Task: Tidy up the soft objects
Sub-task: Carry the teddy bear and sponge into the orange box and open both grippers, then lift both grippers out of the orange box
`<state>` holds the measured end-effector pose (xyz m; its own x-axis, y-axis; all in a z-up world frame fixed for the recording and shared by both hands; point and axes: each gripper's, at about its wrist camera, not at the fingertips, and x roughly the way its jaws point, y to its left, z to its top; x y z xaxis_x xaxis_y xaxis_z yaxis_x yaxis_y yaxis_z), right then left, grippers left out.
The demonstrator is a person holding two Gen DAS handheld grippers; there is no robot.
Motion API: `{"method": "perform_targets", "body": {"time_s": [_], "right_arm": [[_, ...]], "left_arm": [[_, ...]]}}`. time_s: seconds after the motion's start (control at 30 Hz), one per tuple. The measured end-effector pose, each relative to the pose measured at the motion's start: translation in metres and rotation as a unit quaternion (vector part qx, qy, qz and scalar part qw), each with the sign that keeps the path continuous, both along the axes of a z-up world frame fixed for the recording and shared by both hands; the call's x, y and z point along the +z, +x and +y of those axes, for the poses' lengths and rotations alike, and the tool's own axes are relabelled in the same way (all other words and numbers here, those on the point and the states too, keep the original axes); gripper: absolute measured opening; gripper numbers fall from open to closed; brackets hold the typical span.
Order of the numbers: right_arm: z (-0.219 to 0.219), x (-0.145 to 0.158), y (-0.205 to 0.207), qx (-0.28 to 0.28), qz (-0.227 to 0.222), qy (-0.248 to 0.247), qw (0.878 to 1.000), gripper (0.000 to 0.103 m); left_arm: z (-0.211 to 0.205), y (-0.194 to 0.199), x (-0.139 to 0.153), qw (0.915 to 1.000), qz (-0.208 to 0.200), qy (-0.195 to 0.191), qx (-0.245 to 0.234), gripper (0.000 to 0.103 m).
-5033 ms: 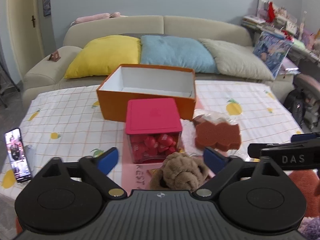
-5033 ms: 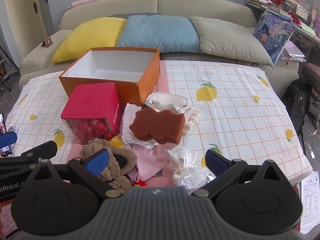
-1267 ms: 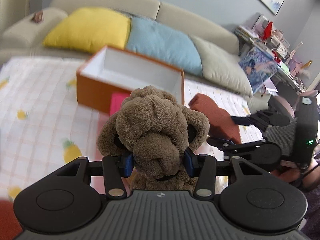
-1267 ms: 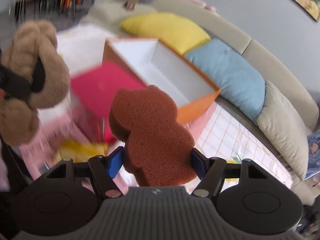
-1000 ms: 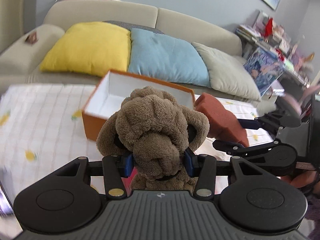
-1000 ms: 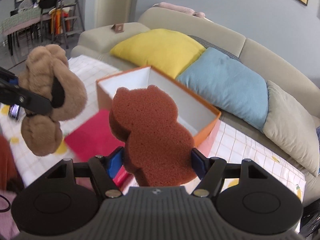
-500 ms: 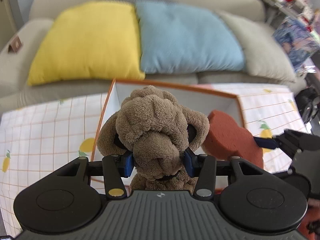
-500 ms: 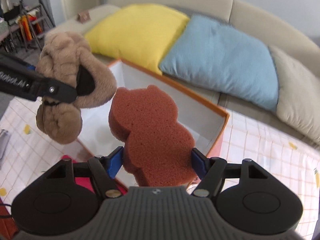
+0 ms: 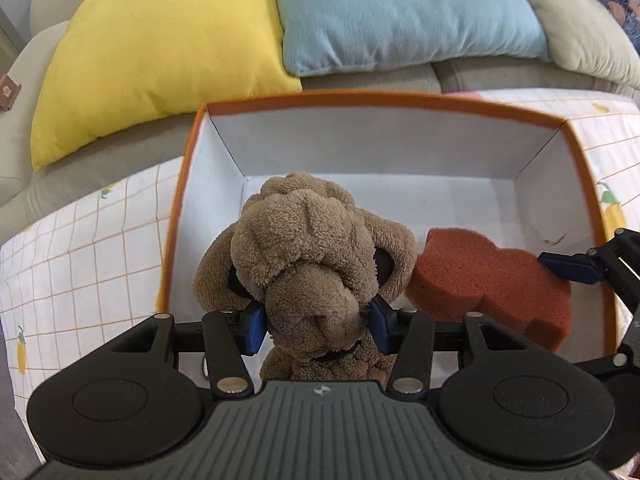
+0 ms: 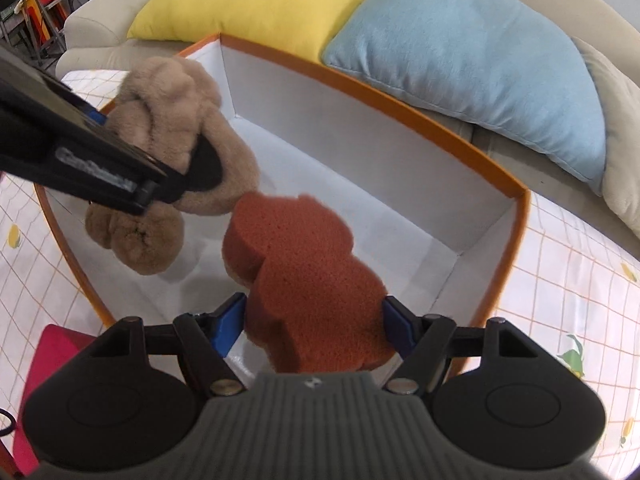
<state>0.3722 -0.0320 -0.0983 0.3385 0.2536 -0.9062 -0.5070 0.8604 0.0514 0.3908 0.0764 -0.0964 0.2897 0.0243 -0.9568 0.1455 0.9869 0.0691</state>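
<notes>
A: What has the left gripper (image 9: 316,326) got?

B: A brown plush (image 9: 308,256). The blue pads (image 9: 252,330) pinch it from both sides, squeezing its lower part. It hangs over the left half of the box (image 9: 380,100), above the white floor.

A: And the right gripper (image 10: 316,322)?

B: Clamped on a rust-brown sponge (image 10: 308,276), one pad on each side. The sponge sits over the right half of the box, low between its walls. Whether it touches the floor I cannot tell.

A: How close are the two soft things?

B: Just beside each other. In the right wrist view the plush (image 10: 168,160) almost meets the sponge's upper edge; whether they touch is unclear. In the left wrist view the sponge (image 9: 488,284) lies right of the plush.

A: Describe the box.

B: Orange outside, white inside, open on top (image 10: 516,240). It stands on a checked cloth (image 9: 88,248) with small fruit prints.

A: What lies around the box?

B: Behind it a sofa (image 9: 24,80) with a yellow pillow (image 9: 160,48), a blue pillow (image 9: 400,12) and a grey pillow (image 9: 580,20). In front of the box, at its left corner, a pink lid (image 10: 56,344) shows in the right wrist view.
</notes>
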Motion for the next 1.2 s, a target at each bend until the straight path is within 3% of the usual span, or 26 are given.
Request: {"method": "perform_targets", "body": {"time_s": [0.2,0.3,0.37,0.47,0.6,0.7,0.83,0.97,1.17,1.2], "right_arm": [[0.003,-0.002,0.001,0.000,0.002,-0.003,1.000,0.076],[-0.003,0.000,0.003,-0.008,0.013,0.016,1.000,0.087],[-0.006,0.004,0.001,-0.013,0.012,0.020,1.000,0.088],[-0.015,0.018,-0.010,-0.023,-0.019,0.028,0.999,0.087],[-0.039,0.042,-0.028,-0.051,-0.057,0.064,0.995,0.086],[-0.055,0.051,-0.035,-0.079,-0.072,0.074,0.991,0.086],[-0.067,0.054,-0.044,-0.122,-0.080,0.059,0.987,0.076],[-0.074,0.047,-0.046,-0.143,-0.064,0.057,0.986,0.074],[-0.079,0.035,-0.052,-0.153,-0.035,0.058,0.986,0.046],[-0.080,0.033,-0.052,-0.153,-0.030,0.061,0.986,0.035]], "left_arm": [[-0.001,-0.003,-0.012,0.9997,0.013,-0.013,-0.015,0.075],[0.002,-0.007,-0.003,0.9997,-0.004,-0.016,-0.016,0.089],[0.006,-0.008,0.007,0.9994,-0.022,-0.022,-0.013,0.089],[0.018,-0.020,0.034,0.9959,-0.081,-0.036,-0.018,0.088],[0.039,-0.035,0.062,0.9867,-0.161,0.001,-0.022,0.083],[0.059,-0.034,0.062,0.9862,-0.165,0.020,-0.002,0.081],[0.080,-0.035,0.040,0.9914,-0.127,0.020,0.026,0.069],[0.092,-0.043,0.019,0.9941,-0.097,0.002,0.049,0.056],[0.093,-0.055,0.005,0.9950,-0.083,0.005,0.055,0.024],[0.092,-0.056,0.004,0.9951,-0.082,0.004,0.055,0.017]]}}
